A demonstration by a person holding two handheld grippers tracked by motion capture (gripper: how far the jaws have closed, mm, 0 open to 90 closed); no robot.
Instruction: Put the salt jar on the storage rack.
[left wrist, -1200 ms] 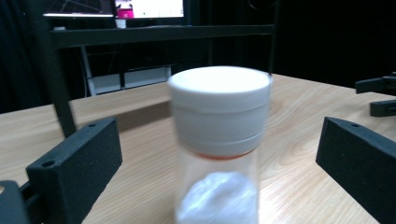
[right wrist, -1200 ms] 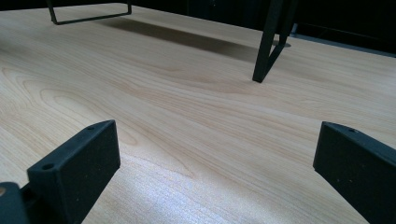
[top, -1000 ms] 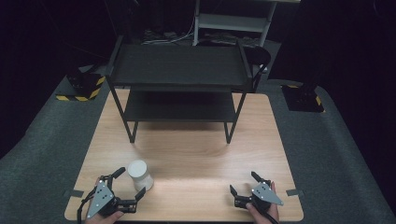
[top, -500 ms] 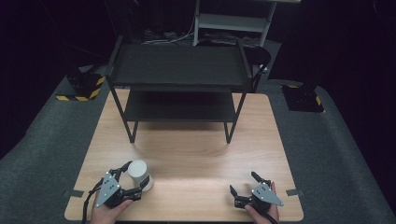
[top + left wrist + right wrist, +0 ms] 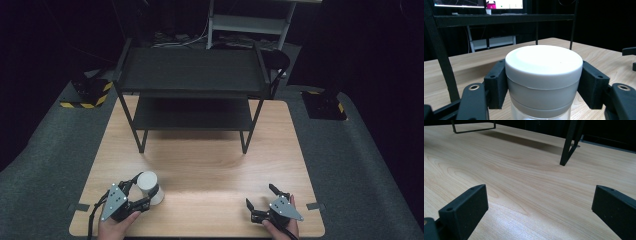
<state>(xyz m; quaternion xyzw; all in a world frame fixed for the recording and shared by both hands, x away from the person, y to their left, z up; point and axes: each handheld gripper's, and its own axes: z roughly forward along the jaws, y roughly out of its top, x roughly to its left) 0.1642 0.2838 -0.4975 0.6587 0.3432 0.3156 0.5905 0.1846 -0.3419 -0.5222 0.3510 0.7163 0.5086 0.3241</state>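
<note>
A white jar [image 5: 148, 182] with a white lid stands upright on the wooden table [image 5: 210, 165] near its front left corner. My left gripper [image 5: 144, 189] reaches around it from the left, and the left gripper view shows the jar [image 5: 544, 75] with both black pads pressed against the sides of its lid. That left gripper [image 5: 544, 86] is shut on the jar. Near the front right edge my right gripper [image 5: 260, 195] rests low over the bare wood. In its own view the right gripper [image 5: 539, 202] stands open with nothing between its jaws.
A black two-tier metal rack [image 5: 192, 75] stands across the back half of the table, and one of its legs [image 5: 567, 147] shows ahead of the right gripper. Yellow-and-black striped blocks [image 5: 85, 95] sit on the grey floor mat beside the table.
My left gripper has moved forward and right from beside the jar until its jaws came around the jar and closed on it. The right gripper has stayed in place.
</note>
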